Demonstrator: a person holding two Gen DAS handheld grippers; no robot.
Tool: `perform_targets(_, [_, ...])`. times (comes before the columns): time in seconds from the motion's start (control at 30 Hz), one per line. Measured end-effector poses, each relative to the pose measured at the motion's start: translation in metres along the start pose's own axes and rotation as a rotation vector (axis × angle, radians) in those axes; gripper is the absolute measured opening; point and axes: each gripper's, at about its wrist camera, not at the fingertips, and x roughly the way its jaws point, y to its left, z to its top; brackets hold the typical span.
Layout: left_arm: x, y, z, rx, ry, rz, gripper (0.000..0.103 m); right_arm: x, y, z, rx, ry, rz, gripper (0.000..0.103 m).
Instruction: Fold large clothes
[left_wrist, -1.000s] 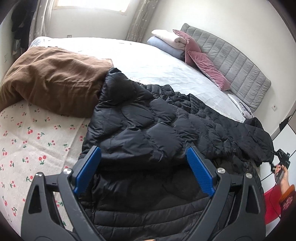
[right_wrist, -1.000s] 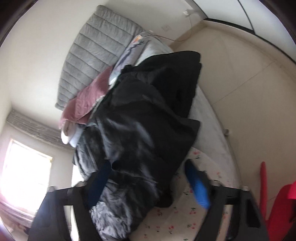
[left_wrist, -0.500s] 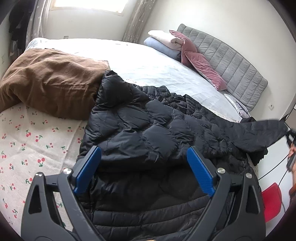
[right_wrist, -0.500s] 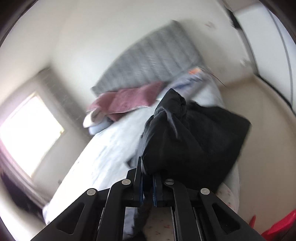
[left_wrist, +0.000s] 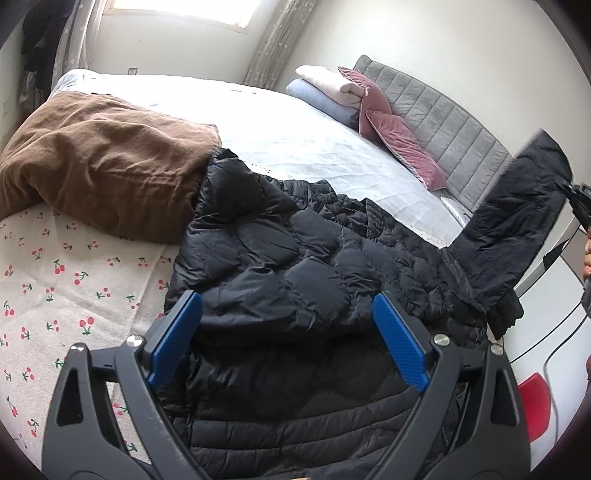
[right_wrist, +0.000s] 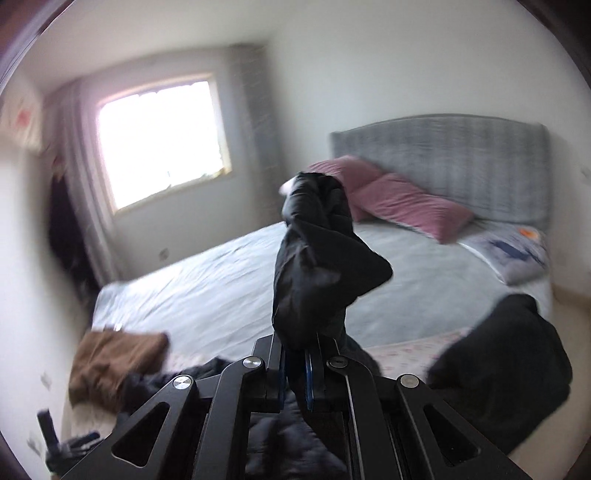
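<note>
A black puffer jacket (left_wrist: 295, 288) lies spread on the bed, its body toward me. My left gripper (left_wrist: 288, 339) is open and empty, hovering just above the jacket's lower body. My right gripper (right_wrist: 295, 365) is shut on the jacket's sleeve (right_wrist: 314, 266) and holds it raised in the air. In the left wrist view the lifted sleeve (left_wrist: 517, 236) stretches up to the right, with the right gripper (left_wrist: 580, 199) at the frame edge.
A brown blanket (left_wrist: 99, 162) lies bunched left of the jacket on a cherry-print sheet (left_wrist: 55, 280). Pink pillows (left_wrist: 391, 129) and folded bedding (left_wrist: 325, 88) sit by the grey headboard (left_wrist: 443, 125). Another dark garment (right_wrist: 509, 369) lies at the bed's edge.
My right gripper closed on the jacket sleeve and lifted it up and away from the bed. The left gripper stayed open over the jacket.
</note>
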Motion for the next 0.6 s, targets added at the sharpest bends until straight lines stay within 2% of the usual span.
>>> perform_targets(0.17, [-0.005,0.007,0.003,-0.024,-0.006,-0.013,0.094,0.058,0.079,-0.023,-0.115,0.100,0.040,0.006])
perform_targets(0.33, [-0.007,0.013,0.005,-0.048,-0.009,-0.024,0.094,0.112,0.131,-0.079,-0.173,0.263,0.093,0.010])
perform_targets(0.37, [-0.007,0.015,0.006,-0.052,-0.009,-0.026,0.094,0.121,0.137,-0.090,-0.172,0.304,0.120,0.014])
perform_targets(0.4, [-0.007,0.016,0.006,-0.055,-0.008,-0.026,0.094,0.130,0.142,-0.099,-0.161,0.355,0.162,0.025])
perform_targets(0.43, [-0.008,0.017,0.006,-0.058,-0.008,-0.025,0.094,0.136,0.146,-0.108,-0.144,0.404,0.208,0.042])
perform_targets(0.5, [-0.007,0.019,0.007,-0.063,-0.009,-0.024,0.094,0.139,0.149,-0.119,-0.120,0.442,0.257,0.065])
perform_targets(0.6, [-0.007,0.021,0.007,-0.072,-0.009,-0.026,0.094,0.134,0.149,-0.122,-0.133,0.434,0.280,0.066])
